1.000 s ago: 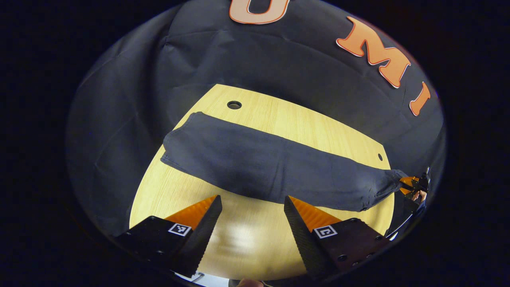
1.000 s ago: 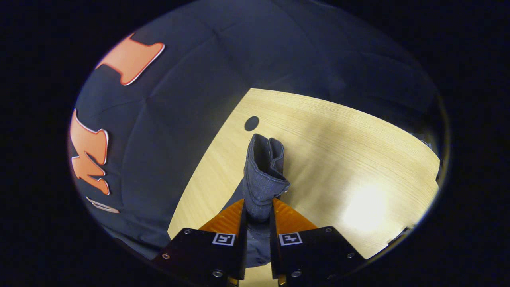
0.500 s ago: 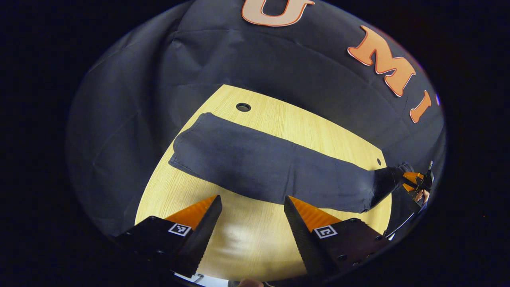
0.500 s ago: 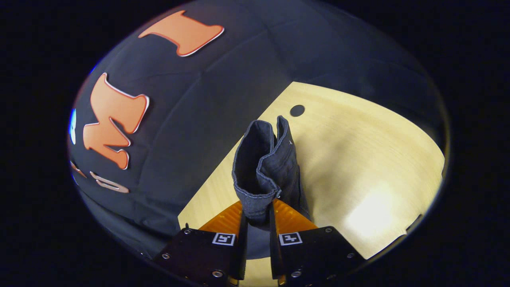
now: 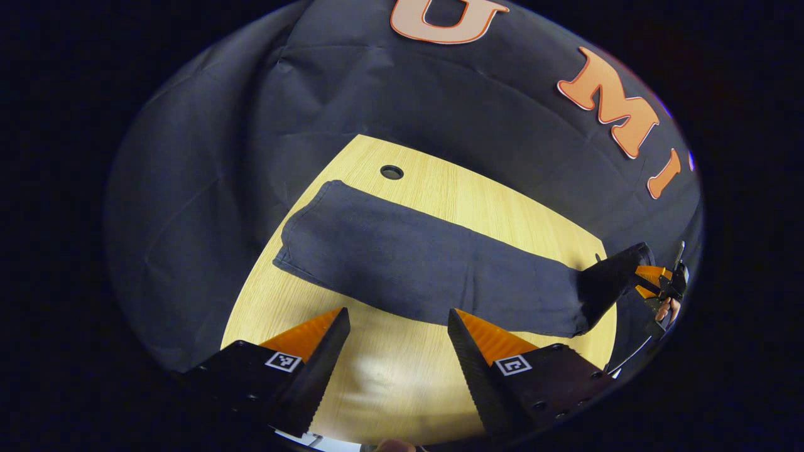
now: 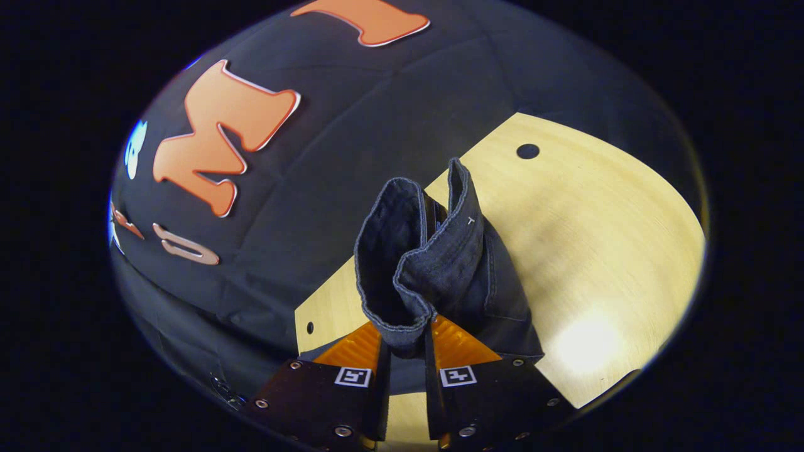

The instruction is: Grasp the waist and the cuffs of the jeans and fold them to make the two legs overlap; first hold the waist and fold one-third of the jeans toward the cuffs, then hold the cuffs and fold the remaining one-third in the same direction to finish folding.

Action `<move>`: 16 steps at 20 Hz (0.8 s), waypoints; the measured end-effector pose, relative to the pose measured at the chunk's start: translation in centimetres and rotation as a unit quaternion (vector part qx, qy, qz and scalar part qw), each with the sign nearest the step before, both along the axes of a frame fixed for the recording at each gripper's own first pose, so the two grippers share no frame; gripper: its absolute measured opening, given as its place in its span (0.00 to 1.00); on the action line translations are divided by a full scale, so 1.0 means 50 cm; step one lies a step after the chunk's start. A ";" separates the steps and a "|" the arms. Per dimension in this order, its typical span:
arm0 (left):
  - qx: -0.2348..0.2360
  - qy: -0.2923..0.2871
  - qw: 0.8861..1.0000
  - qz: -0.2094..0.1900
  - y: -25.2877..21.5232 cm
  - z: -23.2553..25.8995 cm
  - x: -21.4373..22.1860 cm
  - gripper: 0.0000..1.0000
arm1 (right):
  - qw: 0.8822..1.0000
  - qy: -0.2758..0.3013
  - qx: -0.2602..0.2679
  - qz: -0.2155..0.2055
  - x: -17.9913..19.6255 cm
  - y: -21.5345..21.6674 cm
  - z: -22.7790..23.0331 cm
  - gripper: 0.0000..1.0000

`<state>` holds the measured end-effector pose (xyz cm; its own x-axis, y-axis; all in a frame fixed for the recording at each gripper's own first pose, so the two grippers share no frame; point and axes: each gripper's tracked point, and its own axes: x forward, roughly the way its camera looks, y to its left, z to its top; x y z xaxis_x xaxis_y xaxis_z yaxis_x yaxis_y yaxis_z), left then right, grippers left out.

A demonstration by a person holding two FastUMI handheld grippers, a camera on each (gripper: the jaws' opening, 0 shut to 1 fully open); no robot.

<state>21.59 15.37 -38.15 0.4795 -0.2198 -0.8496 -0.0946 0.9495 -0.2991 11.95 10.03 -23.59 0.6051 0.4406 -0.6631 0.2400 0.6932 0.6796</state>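
Denim jeans (image 5: 427, 267), legs already overlapped into one long dark strip, lie across the light wood worktop (image 5: 402, 383). Since a second ago the waist end (image 6: 418, 263) has risen off the surface and tilted upward, clenched in the right tongs (image 6: 407, 339); judged, the first third-fold toward the cuffs is starting. Left tongs (image 5: 398, 339) hover released, gripping nothing, near the strip's edge. Black cloth wall (image 5: 207, 157) encloses the booth; a round hole (image 5: 391, 171) marks the worktop's far side.
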 end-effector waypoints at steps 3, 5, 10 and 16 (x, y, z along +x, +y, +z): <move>0.003 0.000 1.000 -0.001 -0.002 0.000 0.003 0.96 | 0.999 -0.007 0.004 0.031 -0.014 0.071 0.012 0.25; 0.006 -0.002 1.000 -0.003 -0.003 -0.001 0.008 0.95 | 0.998 -0.006 0.010 0.054 -0.020 0.122 0.017 0.26; -0.017 0.004 0.999 0.032 -0.001 -0.005 0.020 0.95 | 0.995 0.019 0.002 0.094 -0.040 0.228 -0.019 0.26; -0.051 0.054 0.994 0.083 0.000 0.000 0.033 0.95 | 0.992 0.062 -0.030 0.106 -0.061 0.284 -0.085 0.26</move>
